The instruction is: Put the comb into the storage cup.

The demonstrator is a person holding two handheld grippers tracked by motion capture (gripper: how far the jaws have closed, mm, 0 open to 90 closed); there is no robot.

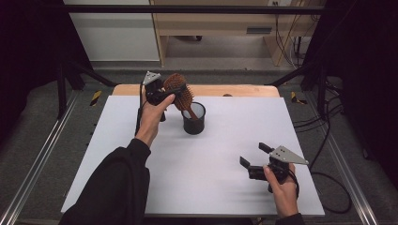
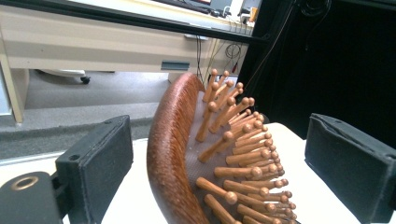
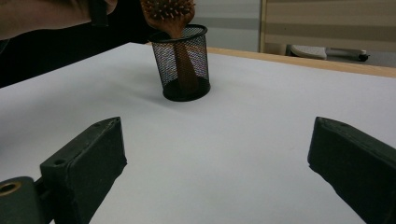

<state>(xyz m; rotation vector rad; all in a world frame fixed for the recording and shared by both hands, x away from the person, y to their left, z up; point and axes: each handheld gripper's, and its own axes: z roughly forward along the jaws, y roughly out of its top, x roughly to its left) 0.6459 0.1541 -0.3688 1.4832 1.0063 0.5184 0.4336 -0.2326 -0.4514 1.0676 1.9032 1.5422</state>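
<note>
A brown wooden hairbrush (image 1: 178,89) stands tilted with its handle down inside a black mesh cup (image 1: 194,119) at the back middle of the white tabletop (image 1: 211,187). My left gripper (image 1: 170,92) is open around the brush head. In the left gripper view the brush head (image 2: 173,149) sits between the two pads with a gap on each side. My right gripper (image 1: 255,154) is open and holds nothing, near the front right of the table. The right gripper view looks across at the cup (image 3: 182,60) and the brush (image 3: 168,9).
A bare strip of the wooden table edge (image 1: 244,90) runs behind the white top. Metal rails (image 1: 42,154) flank the table, and cables (image 1: 328,140) lie on the floor at the right. A wooden cabinet (image 1: 216,28) stands beyond.
</note>
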